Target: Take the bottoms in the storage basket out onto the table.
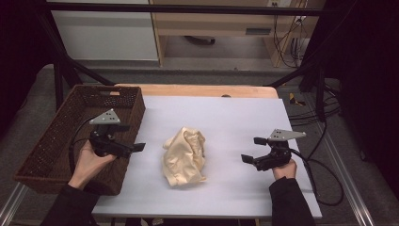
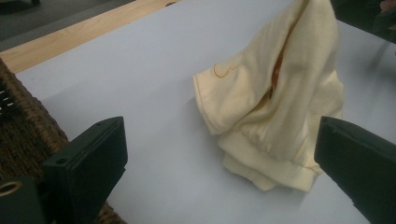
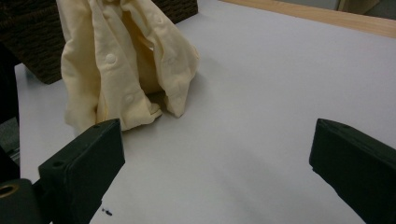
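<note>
A crumpled pale yellow garment [image 1: 184, 156] lies in a heap at the middle of the white table cover [image 1: 235, 117]. It has small buttons and an orange trim; it also appears as the yellow garment [image 2: 275, 102] and the yellow garment [image 3: 123, 60]. My left gripper [image 1: 134, 139] hovers at the basket's right edge, left of the garment, open with nothing between its jaws. My right gripper [image 1: 253, 149] is held to the right of the garment, open and empty, pointing toward it.
A dark brown wicker basket [image 1: 56, 141] stands at the table's left side; nothing shows inside it. A strip of wooden tabletop [image 1: 202, 90] shows along the far edge. Black cables [image 1: 324, 179] trail off the right side. Cabinets stand beyond the table.
</note>
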A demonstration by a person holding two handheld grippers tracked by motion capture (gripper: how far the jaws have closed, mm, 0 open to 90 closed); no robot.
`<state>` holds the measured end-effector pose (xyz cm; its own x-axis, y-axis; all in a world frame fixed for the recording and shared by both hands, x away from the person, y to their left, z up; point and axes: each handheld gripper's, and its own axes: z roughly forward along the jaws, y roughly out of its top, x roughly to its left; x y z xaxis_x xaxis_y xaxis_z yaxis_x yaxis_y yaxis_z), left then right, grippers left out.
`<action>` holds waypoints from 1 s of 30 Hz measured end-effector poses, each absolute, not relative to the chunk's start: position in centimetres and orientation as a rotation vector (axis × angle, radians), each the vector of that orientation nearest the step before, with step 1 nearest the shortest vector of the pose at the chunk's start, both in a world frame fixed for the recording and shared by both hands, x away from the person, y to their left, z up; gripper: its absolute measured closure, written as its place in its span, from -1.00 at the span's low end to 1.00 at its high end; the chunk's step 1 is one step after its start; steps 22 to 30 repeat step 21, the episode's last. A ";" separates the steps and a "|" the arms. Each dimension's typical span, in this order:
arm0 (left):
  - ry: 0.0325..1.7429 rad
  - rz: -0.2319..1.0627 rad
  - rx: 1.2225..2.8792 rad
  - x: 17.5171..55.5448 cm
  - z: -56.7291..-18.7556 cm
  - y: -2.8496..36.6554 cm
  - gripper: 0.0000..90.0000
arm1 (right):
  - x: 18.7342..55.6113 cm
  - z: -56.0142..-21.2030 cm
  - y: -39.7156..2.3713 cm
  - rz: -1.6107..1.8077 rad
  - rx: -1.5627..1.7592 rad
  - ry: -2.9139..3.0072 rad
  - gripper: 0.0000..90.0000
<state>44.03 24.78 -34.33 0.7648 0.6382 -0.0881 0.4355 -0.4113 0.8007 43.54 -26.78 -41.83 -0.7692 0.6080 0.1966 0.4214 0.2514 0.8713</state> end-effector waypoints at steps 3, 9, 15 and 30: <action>0.815 0.286 2.051 44.1 -34.8 25.5 -0.94 | 43.5 -41.9 -26.8 1.536 0.975 2.336 -0.91; 0.836 0.304 2.050 44.1 -35.5 26.2 -0.94 | 43.5 -41.9 -26.7 1.534 0.976 2.339 -0.91; 0.843 0.303 2.045 44.1 -36.3 26.6 -0.94 | 43.5 -41.9 -26.8 1.536 0.976 2.337 -0.91; 0.844 0.299 2.054 44.2 -36.6 26.6 -0.94 | 43.5 -41.9 -26.7 1.537 0.973 2.339 -0.91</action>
